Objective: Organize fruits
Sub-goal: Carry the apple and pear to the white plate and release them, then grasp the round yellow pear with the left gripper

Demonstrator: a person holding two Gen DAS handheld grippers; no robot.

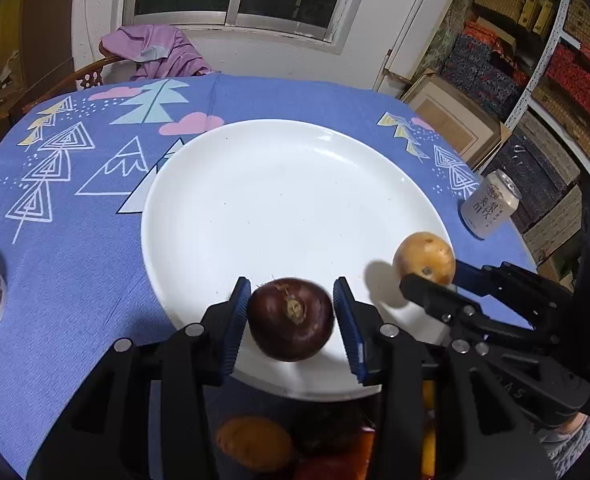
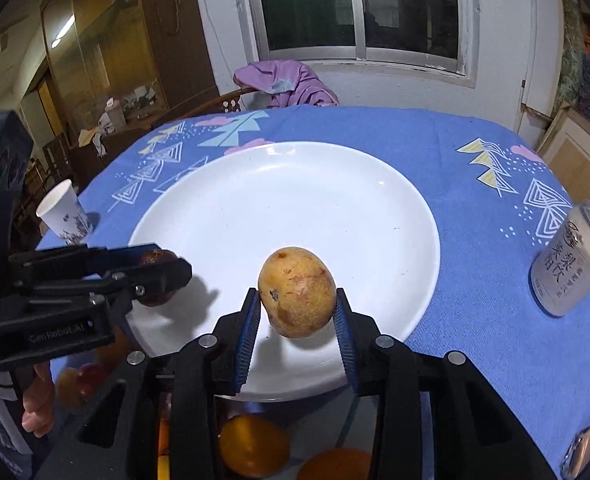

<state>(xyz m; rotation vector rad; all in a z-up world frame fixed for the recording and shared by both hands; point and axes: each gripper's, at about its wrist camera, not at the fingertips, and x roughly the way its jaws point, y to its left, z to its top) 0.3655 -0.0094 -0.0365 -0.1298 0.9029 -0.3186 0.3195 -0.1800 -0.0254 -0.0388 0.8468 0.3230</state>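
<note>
Drink can stood right of the right gripper on blue patterned cloth; paper cup far left; purple garment on chair beyond.

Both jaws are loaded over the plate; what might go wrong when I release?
1. The dark purple fruit and the yellow-brown fruit are round and may roll on the smooth white plate.
2. The left gripper and right gripper are close together, so opening both could make them bump.

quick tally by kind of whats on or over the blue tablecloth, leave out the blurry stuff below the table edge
fruit held in grippers: 2, a dark purple fruit and a yellow-brown fruit
white plate: 1
drink can: 1
paper cup: 1
total: 5
</note>
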